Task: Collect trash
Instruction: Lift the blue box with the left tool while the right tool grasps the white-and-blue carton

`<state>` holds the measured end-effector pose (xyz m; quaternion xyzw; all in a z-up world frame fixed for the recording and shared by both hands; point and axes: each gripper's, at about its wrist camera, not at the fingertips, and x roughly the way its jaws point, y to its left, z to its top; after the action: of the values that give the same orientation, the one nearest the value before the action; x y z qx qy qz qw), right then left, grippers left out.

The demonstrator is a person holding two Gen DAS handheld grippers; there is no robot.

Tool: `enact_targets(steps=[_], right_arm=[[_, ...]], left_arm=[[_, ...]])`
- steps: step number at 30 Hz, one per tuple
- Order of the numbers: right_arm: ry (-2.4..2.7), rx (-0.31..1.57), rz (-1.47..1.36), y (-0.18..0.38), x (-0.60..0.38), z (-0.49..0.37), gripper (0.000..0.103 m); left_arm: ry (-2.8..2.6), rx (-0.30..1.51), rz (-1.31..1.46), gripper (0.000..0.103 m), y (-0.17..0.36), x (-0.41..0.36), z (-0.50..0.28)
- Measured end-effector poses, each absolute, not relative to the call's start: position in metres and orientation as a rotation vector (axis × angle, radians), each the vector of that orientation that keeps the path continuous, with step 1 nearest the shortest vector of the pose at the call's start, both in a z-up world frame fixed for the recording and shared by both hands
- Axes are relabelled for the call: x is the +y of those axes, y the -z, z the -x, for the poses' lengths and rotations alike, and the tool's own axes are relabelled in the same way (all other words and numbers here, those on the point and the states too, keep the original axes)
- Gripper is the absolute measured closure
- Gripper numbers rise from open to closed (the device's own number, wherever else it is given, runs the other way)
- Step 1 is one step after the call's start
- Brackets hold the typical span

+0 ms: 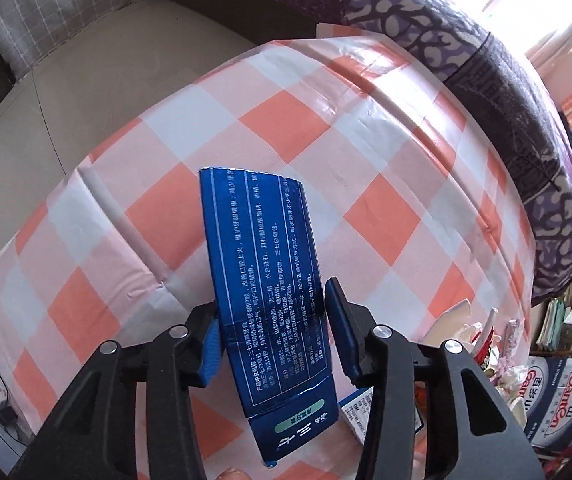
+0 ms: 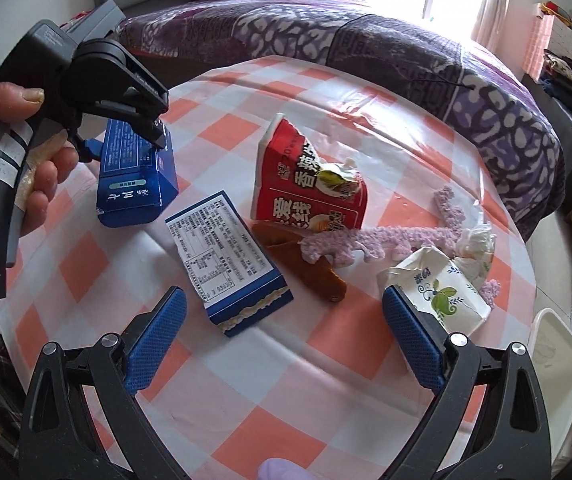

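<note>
Left wrist view: left tongs (image 1: 272, 330) are clamped across the long narrow faces of the blue toothpaste carton (image 1: 264, 280), pads pressed on both sides, box tilted above the checked counter (image 1: 365, 152); carton looks empty, so light and thin-walled; it likely crushes if squeezed harder, and glossy print may slip; the grip sits near the lower half, reasonably balanced. Right wrist view: right tongs (image 2: 284, 342) are spread wide with nothing between them, hovering over the counter; same blue toothpaste carton sits at upper left in the left tongs, just off the surface; closest below is the blue-and-white box (image 2: 226, 256), lying flat, stiff card, best taken across its short width; red noodle packet (image 2: 305, 184) is torn, soft, crinkly film, pinch an edge; white tissue pack (image 2: 437, 284) soft, squashes easily; purple fuzzy strip (image 2: 381, 242) limp.
</note>
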<state>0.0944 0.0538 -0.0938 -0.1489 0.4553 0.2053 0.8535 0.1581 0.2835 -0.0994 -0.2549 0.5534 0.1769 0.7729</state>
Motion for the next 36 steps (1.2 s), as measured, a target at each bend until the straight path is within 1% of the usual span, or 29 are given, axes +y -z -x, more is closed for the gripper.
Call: enact_targets(steps=[2, 3, 11, 13, 15, 16, 17, 18, 19, 20, 26, 36], right_arm=[[-0.461, 0.976, 0.338, 0.1, 0.063, -0.099, 0.009], [-0.476, 0.987, 0.351, 0.103, 0.068, -0.102, 0.009], [-0.552, 1.035, 0.52, 0.125, 0.112, -0.12, 0.009], [-0.551, 1.043, 0.54, 0.129, 0.117, -0.123, 0.01], [-0.547, 1.044, 0.561, 0.132, 0.12, -0.124, 0.02], [-0.545, 1.037, 0.575, 0.132, 0.122, -0.123, 0.022], [-0.546, 1.032, 0.582, 0.132, 0.123, -0.123, 0.028], [-0.549, 1.032, 0.583, 0.131, 0.123, -0.122, 0.04], [-0.564, 1.055, 0.568, 0.131, 0.124, -0.122, 0.046], [-0.571, 1.082, 0.543, 0.131, 0.123, -0.123, 0.046], [-0.536, 1.049, 0.501, 0.123, 0.123, -0.107, 0.048], [-0.353, 0.9, 0.394, 0.072, 0.094, -0.092, 0.048]], left_arm=[[-0.359, 1.19, 0.524, 0.07, 0.092, 0.286, -0.153], [-0.347, 1.186, 0.516, 0.071, 0.088, 0.287, -0.151], [-0.298, 1.155, 0.46, 0.074, 0.068, 0.297, -0.135], [-0.291, 1.145, 0.45, 0.074, 0.064, 0.298, -0.133], [-0.28, 1.138, 0.442, 0.074, 0.061, 0.298, -0.132], [-0.274, 1.135, 0.443, 0.074, 0.059, 0.298, -0.132], [-0.268, 1.134, 0.445, 0.074, 0.059, 0.298, -0.132], [-0.263, 1.133, 0.446, 0.074, 0.058, 0.298, -0.132], [-0.26, 1.131, 0.445, 0.074, 0.057, 0.297, -0.131], [-0.26, 1.13, 0.444, 0.074, 0.057, 0.297, -0.131], [-0.265, 1.112, 0.456, 0.074, 0.052, 0.304, -0.126], [-0.261, 1.022, 0.453, 0.074, 0.026, 0.301, -0.115]])
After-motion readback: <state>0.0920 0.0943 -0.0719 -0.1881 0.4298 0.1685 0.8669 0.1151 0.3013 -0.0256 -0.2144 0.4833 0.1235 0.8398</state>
